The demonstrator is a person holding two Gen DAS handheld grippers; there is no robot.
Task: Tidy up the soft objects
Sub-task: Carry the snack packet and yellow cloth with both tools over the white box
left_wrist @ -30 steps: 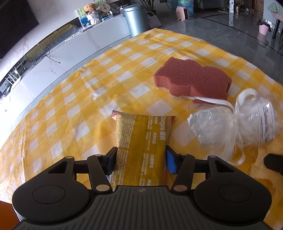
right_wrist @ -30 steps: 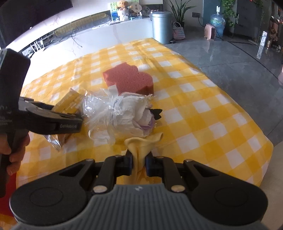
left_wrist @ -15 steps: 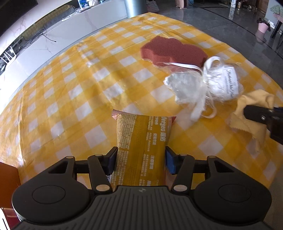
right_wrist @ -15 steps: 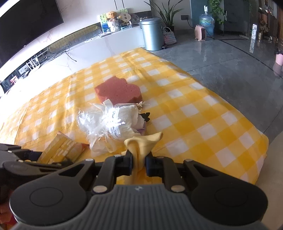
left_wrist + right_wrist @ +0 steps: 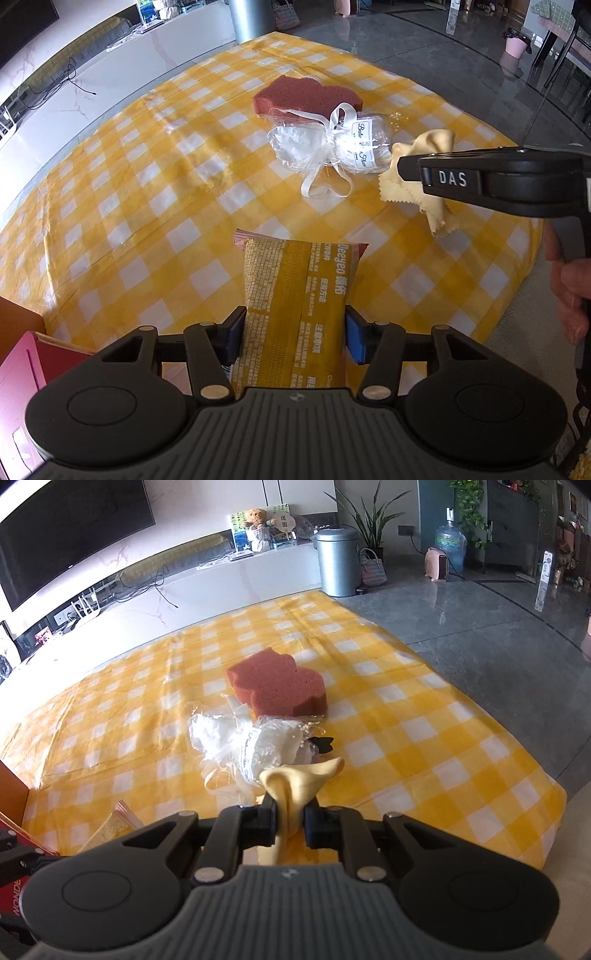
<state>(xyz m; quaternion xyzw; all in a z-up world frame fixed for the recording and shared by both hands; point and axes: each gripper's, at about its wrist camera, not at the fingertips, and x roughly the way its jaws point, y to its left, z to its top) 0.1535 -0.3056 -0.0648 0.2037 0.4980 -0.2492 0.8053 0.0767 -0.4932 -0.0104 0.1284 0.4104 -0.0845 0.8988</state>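
The left gripper (image 5: 295, 328) clamps a yellow packet (image 5: 295, 295). The right gripper (image 5: 290, 821), nearly shut, pinches a yellow cloth (image 5: 291, 786); just ahead lie a clear bag (image 5: 255, 746) and a sponge (image 5: 279, 686).

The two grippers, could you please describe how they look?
Both are matte black plastic with a ribbed grey top plate and silver pivot screws. The left gripper has blue finger pads. The right gripper, seen side-on from the left wrist, carries white "DAS" lettering.

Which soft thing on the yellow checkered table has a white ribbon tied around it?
The clear plastic bundle beside the red sponge. It alone has a white ribbon and a label; the sponge is bare, and the packet and yellow cloth are held in fingers.
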